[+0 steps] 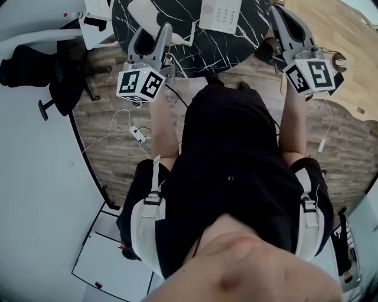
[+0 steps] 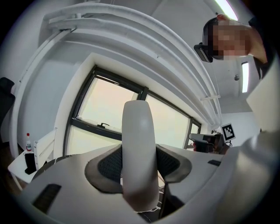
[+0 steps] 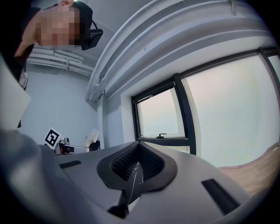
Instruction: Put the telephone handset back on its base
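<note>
Your left gripper (image 1: 153, 37) has its jaws clamped on the white handset (image 2: 139, 148). Your right gripper (image 1: 283, 17), upper right, has its jaws closed and empty, near the telephone base (image 1: 221, 15).

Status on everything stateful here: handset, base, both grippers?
handset: off its base, clamped between the left gripper's jaws.
left gripper: shut on the handset.
right gripper: jaws together, nothing held.
base: on the marble table, no handset on it.
</note>
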Motion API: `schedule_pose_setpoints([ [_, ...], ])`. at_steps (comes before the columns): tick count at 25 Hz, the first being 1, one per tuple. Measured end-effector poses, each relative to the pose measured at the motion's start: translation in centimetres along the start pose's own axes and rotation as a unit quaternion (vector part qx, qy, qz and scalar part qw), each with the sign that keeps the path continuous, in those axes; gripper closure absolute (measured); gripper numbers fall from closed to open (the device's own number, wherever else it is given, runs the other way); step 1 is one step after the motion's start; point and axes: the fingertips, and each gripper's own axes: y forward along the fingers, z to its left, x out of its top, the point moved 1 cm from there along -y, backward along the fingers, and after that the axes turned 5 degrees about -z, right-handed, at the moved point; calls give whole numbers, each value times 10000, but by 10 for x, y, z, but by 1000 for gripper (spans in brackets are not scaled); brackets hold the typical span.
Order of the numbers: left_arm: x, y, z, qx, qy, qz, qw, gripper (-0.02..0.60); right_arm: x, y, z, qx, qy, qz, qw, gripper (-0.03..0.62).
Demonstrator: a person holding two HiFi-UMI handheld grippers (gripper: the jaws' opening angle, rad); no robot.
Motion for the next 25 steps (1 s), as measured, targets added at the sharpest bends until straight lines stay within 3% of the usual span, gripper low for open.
schedule_pose_setpoints([
  [11, -38, 48, 20, -564, -294, 756, 9951, 356, -23, 8, 4, -687, -20, 204, 9974, 565],
  [25, -116, 101, 10, -705, -529, 1810, 9795, 356, -60, 11, -24, -1046, 257, 544, 9927, 565],
])
